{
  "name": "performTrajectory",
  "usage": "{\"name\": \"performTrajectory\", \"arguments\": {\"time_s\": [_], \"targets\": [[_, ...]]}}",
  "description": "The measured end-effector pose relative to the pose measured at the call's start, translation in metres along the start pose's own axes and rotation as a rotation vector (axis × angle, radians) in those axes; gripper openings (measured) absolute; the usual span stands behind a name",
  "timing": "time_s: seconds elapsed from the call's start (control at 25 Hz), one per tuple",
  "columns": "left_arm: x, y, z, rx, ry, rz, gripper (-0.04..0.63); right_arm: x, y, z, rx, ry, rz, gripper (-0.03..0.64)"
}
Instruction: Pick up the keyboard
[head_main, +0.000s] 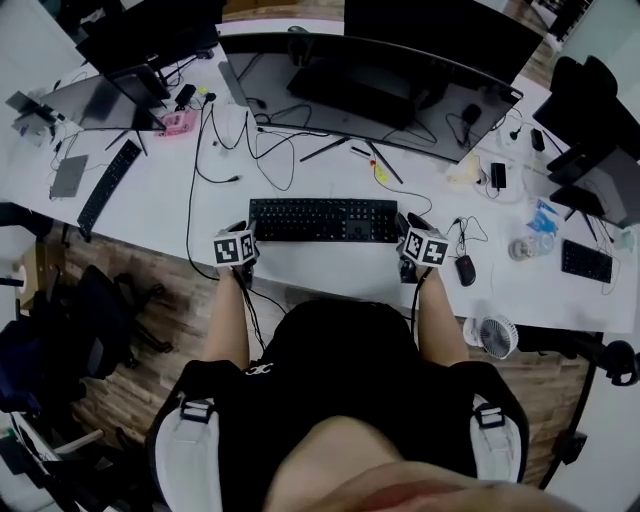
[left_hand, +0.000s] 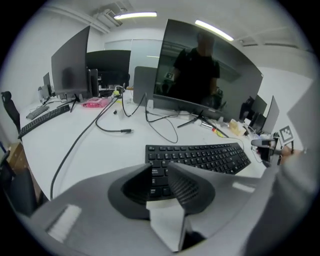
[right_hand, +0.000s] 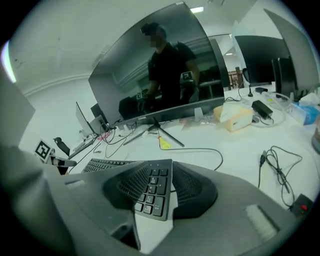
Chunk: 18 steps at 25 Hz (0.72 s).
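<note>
Desk (head_main: 170, 205), white and strewn with cables (head_main: 205, 150), holds a curved monitor (head_main: 370, 95) with the black keyboard (head_main: 322, 220) flat before it, its ends between the parted, unclamped jaws of the left gripper (left_hand: 160, 172) and right gripper (right_hand: 161, 169).

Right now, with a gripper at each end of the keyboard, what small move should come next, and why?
Probably close both grippers before any lift. The right gripper has its jaws apart with the right end of the keyboard between them, and the left gripper has its jaws apart with the left end showing in the gap. The keyboard lies flat on the desk, not yet gripped.
</note>
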<state>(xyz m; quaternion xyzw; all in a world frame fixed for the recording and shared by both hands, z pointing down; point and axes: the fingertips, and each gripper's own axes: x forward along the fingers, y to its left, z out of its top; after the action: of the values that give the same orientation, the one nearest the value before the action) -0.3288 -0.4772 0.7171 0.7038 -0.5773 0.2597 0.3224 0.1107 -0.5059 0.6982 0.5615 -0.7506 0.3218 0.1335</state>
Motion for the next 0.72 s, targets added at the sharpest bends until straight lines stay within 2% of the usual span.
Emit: {"name": "performTrajectory", "arguments": {"time_s": [0.12, 0.2, 0.32, 0.52, 0.72], "targets": [[0.014, 0.012, -0.012, -0.041, 0.042, -0.023, 0.110, 0.008, -0.007, -0.017, 0.027, 0.069, 0.001, 0.120], [0.022, 0.013, -0.018, -0.089, 0.072, -0.078, 0.110, 0.012, -0.009, -0.027, 0.029, 0.123, 0.010, 0.120], [0.031, 0.015, -0.023, -0.156, 0.110, -0.152, 0.114, 0.019, -0.009, -0.037, 0.062, 0.203, 0.071, 0.120], [0.045, 0.023, -0.029, -0.157, 0.176, -0.223, 0.154, 0.030, -0.015, -0.053, 0.159, 0.329, 0.151, 0.120], [0.052, 0.019, -0.031, -0.208, 0.213, -0.359, 0.161, 0.033, -0.015, -0.060, 0.196, 0.402, 0.211, 0.121]]}}
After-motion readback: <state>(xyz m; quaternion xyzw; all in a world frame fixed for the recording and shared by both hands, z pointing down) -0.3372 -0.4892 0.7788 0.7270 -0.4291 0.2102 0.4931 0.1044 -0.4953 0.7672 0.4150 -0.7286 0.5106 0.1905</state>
